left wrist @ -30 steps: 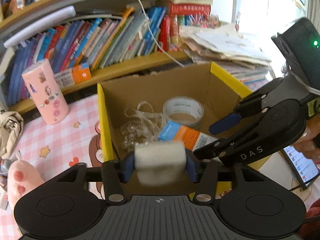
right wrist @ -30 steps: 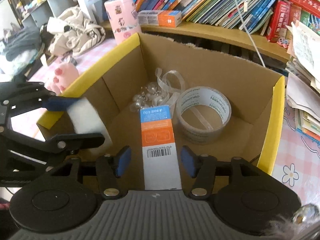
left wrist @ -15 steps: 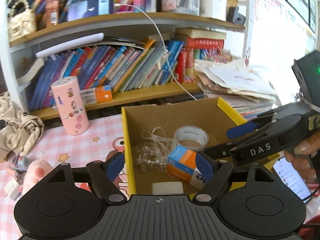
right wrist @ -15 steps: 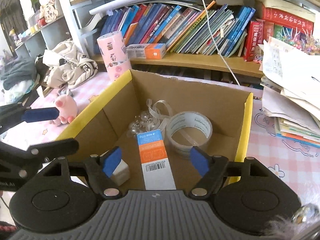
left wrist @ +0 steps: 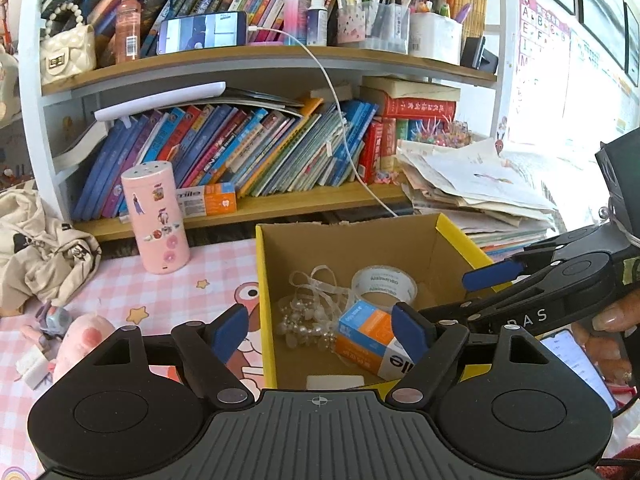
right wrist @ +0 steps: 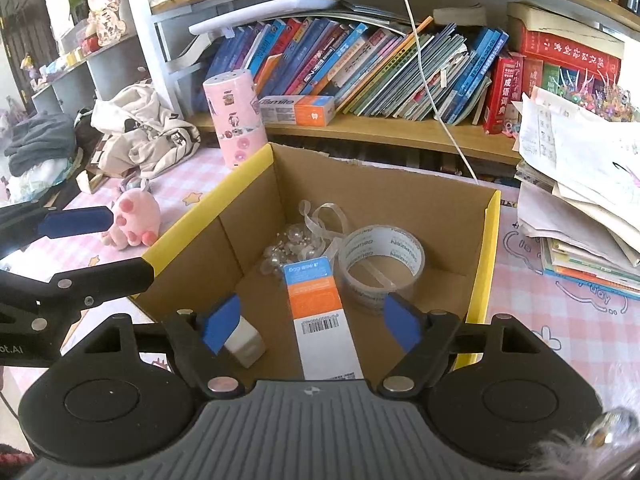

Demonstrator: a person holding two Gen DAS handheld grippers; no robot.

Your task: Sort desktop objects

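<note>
Hovering side by side above an open cardboard box (left wrist: pixel 400 240) with yellow-edged flaps, the left gripper (left wrist: pixel 320 332) and the right gripper (right wrist: pixel 310 318) both tilt downward toward its inside, each with blue-padded jaws spread wide and gripping nothing. Seen from the left wrist, the right gripper reaches in from the right edge at a slant over the box's corner, a hand (left wrist: pixel 608 332) with fingertips curled round its handle, just above a lit phone screen (left wrist: pixel 576 364) on the desk. Seen from the right wrist, the left gripper enters from the left edge, its fingers stretched out level, one blue pad (right wrist: pixel 76 220) above the pink checked tablecloth (right wrist: pixel 560 320) and the lower black finger ending at the box's yellow flap. Lying on the box floor are a white eraser-like block (right wrist: pixel 244 340) near the front corner, an orange, blue and white carton (right wrist: pixel 320 304) with a barcode, a roll of clear tape (right wrist: pixel 380 260) standing tilted against the back, and a tangle of ribbon and clear beads (right wrist: pixel 296 240) beside it. Outside the box stand a pink sticker-covered cylinder (left wrist: pixel 158 216) and a pink plush toy (right wrist: pixel 132 220) on the cloth, with a crumpled beige garment (right wrist: pixel 140 132) behind; rows of leaning books (left wrist: pixel 240 152) fill the shelf beyond, and a loose stack of papers (left wrist: pixel 480 184) rises at the box's right
</note>
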